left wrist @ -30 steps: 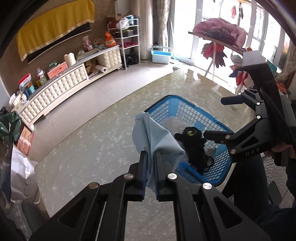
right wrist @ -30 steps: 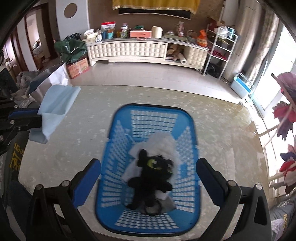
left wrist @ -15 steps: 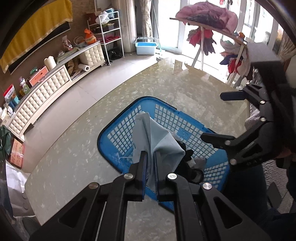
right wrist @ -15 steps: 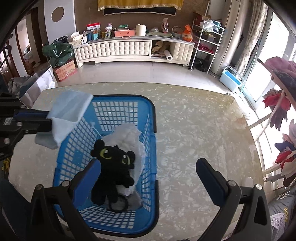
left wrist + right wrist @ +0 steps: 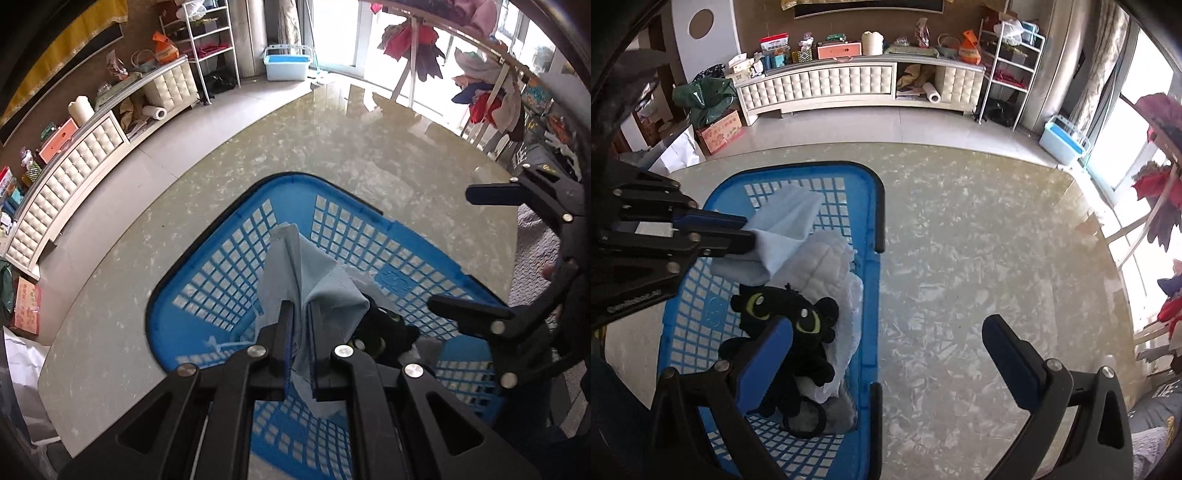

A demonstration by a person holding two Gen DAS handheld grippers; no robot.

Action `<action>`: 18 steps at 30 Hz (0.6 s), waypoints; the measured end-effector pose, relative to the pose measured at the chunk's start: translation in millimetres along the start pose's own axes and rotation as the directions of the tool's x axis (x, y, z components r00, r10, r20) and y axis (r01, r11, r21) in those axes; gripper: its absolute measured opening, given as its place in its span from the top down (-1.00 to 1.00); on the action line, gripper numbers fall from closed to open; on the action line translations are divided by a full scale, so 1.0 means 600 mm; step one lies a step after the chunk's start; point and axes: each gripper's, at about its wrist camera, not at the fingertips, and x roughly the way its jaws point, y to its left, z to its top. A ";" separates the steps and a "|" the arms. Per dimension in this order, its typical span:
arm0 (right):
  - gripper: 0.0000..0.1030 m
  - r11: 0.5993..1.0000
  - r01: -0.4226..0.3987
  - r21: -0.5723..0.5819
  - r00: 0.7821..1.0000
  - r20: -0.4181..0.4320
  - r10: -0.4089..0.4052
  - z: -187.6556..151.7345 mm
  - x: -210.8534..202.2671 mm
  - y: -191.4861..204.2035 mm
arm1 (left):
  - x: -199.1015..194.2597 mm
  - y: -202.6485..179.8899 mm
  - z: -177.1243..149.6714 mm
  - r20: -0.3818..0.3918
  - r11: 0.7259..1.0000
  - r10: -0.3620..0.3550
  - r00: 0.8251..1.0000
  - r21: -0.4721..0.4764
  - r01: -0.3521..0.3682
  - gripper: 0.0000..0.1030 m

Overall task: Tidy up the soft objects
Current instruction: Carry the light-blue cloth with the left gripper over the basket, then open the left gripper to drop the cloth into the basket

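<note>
Both tools are of black plastic with angular linked arms, joined by round silver screws. The left gripper (image 5: 301, 345) has narrow fingers (image 5: 286, 339) with blue pads on the inner faces. The right gripper (image 5: 886, 363) has wider fingers (image 5: 764, 363) with flat dark blue pads. Small white lettering, too small to read, runs along one black arm at the left edge of the right wrist view.
</note>
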 end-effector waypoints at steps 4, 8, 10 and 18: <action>-1.00 0.999 -0.033 0.039 0.999 -0.018 0.033 -0.001 0.008 -0.013 | 0.027 -0.006 0.005 -0.013 0.999 0.017 1.000 0.031 -0.017 0.89; -1.00 0.998 -0.035 0.048 0.999 -0.028 0.037 -0.004 0.014 -0.014 | 0.051 -0.010 0.007 -0.046 0.999 0.010 0.999 0.042 -0.008 0.88; -1.00 0.998 -0.039 0.056 0.999 -0.033 0.041 -0.005 0.016 -0.016 | 0.060 -0.010 0.005 -0.053 0.999 0.017 0.998 0.045 -0.015 0.63; -0.99 0.997 -0.045 0.063 0.998 -0.046 0.048 -0.009 0.013 -0.011 | 0.022 0.000 -0.005 -0.006 0.998 0.031 0.999 0.050 -0.031 -0.48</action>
